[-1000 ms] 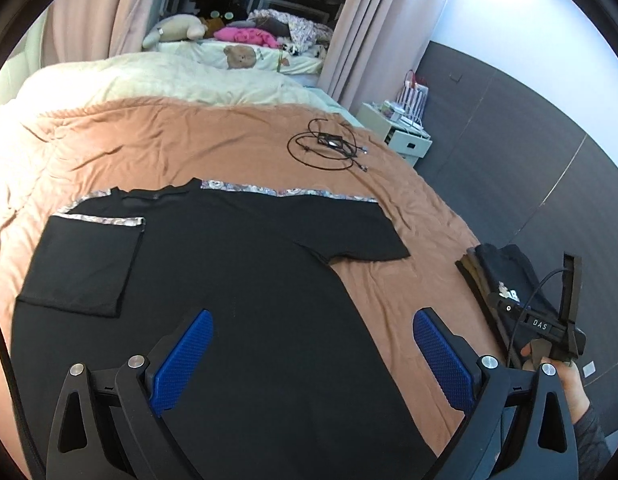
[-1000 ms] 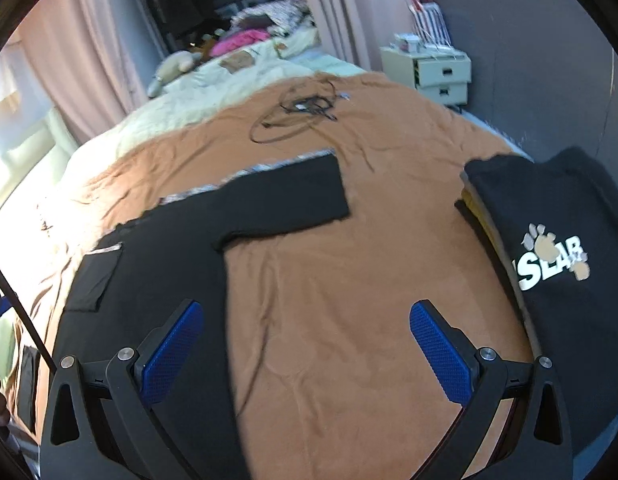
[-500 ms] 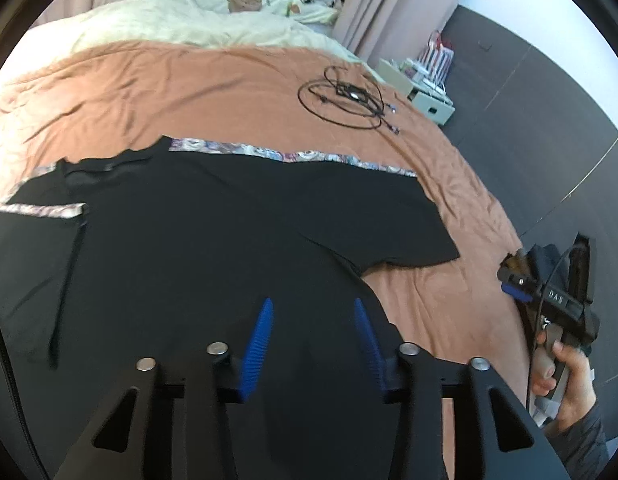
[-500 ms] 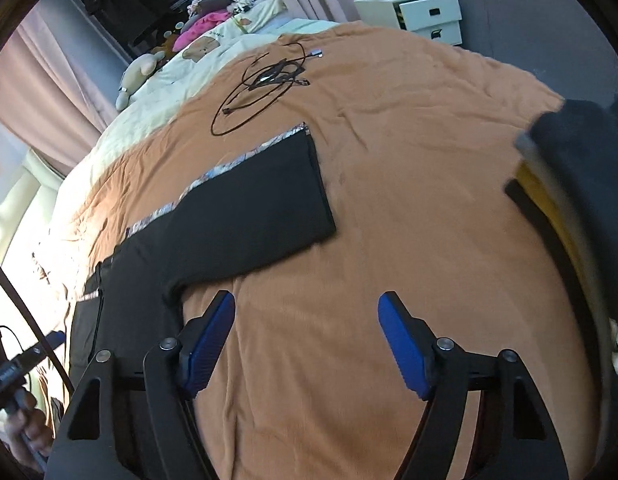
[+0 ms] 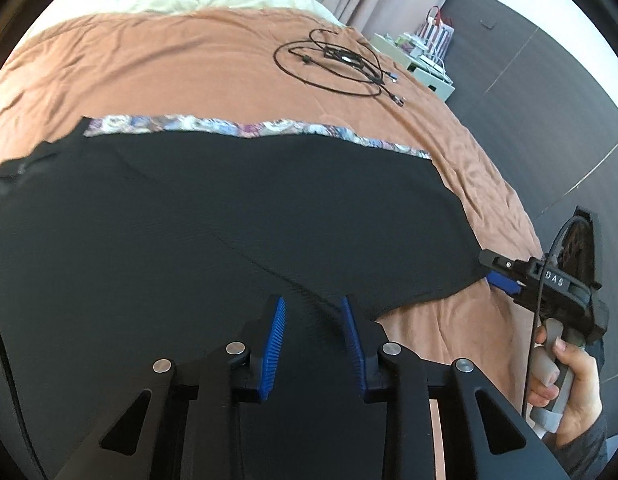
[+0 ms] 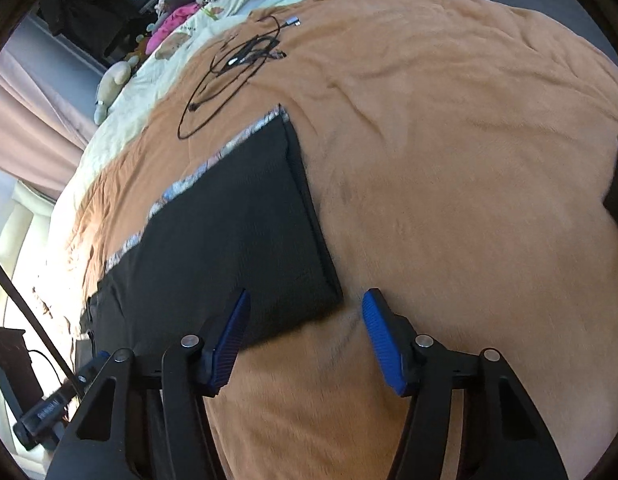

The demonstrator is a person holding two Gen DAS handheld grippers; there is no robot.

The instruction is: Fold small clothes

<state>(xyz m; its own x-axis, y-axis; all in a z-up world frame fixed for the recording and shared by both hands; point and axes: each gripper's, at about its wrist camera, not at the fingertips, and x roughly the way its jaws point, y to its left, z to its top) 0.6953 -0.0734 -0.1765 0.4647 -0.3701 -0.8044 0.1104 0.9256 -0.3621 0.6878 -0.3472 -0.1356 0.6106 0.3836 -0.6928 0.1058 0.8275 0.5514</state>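
A black T-shirt (image 5: 189, 216) with a floral strip along its far edge lies flat on the brown bedspread (image 5: 189, 60). My left gripper (image 5: 313, 312) is low over the shirt at the armpit seam, jaws narrowed but with a gap, fabric lying between them. My right gripper (image 6: 305, 308) is partly open, its jaws astride the near corner of the right sleeve (image 6: 245, 216). It shows in the left wrist view (image 5: 497, 272) at the sleeve's hem.
A coil of black cables (image 5: 337, 64) lies on the bedspread beyond the shirt, also in the right wrist view (image 6: 233, 72). A white bedside cabinet (image 5: 429, 68) stands by the dark wall. Pillows and soft toys (image 6: 117, 80) sit at the bed's head.
Both grippers moved forward and down to the shirt, the left to the armpit, the right to the sleeve corner. Both jaws narrowed from wide open.
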